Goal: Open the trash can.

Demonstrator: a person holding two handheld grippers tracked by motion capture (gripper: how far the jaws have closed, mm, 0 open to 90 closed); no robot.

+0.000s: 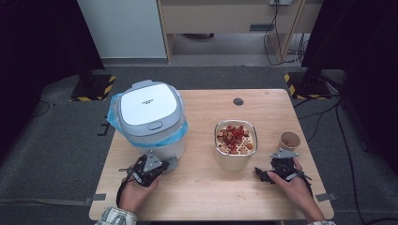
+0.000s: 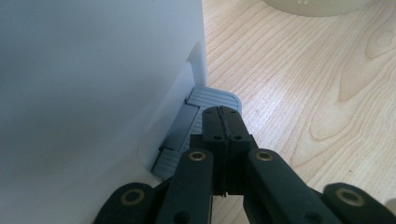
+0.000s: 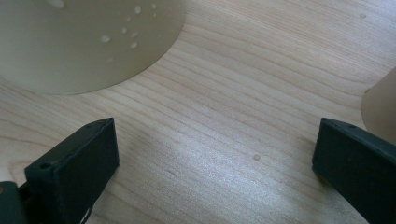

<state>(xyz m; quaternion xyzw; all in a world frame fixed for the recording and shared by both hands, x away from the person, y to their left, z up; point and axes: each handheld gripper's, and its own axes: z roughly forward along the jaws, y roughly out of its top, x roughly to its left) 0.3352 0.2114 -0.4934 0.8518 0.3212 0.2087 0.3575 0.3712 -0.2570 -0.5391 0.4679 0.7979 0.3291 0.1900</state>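
The grey pedal (image 2: 212, 100) juts from the foot of the white bin (image 1: 149, 117), at the bin's 5 o'clock corner as the high view shows it, low against the wooden table (image 1: 197, 187). In the left gripper view the left gripper (image 2: 223, 122) has its two black jaws pressed flat together with nothing between them, and their joined tip lies over the ribbed top of the pedal; whether the tip presses on the pedal or only hangs just above it cannot be told. The bin's white wall takes up the left half of that view, blurred and cut off at the top, so its lid and blue liner bag (image 1: 114, 114) are seen from the high view alone. At 3 o'clock from the bin stands the square metal bowl (image 1: 235, 149) of red and pale pieces, well apart from the pedal. Farther toward 3 o'clock, the right gripper (image 3: 215, 154) rests low over bare table, its jaws standing wide apart and holding nothing. Above its left jaw the bowl's pale, spotted side is cut off by the frame edge, and at the far right a sliver of the small paper cup (image 1: 289, 139) shows, too little to read its contents there. In the high view both hands cover much of the grippers' bodies.
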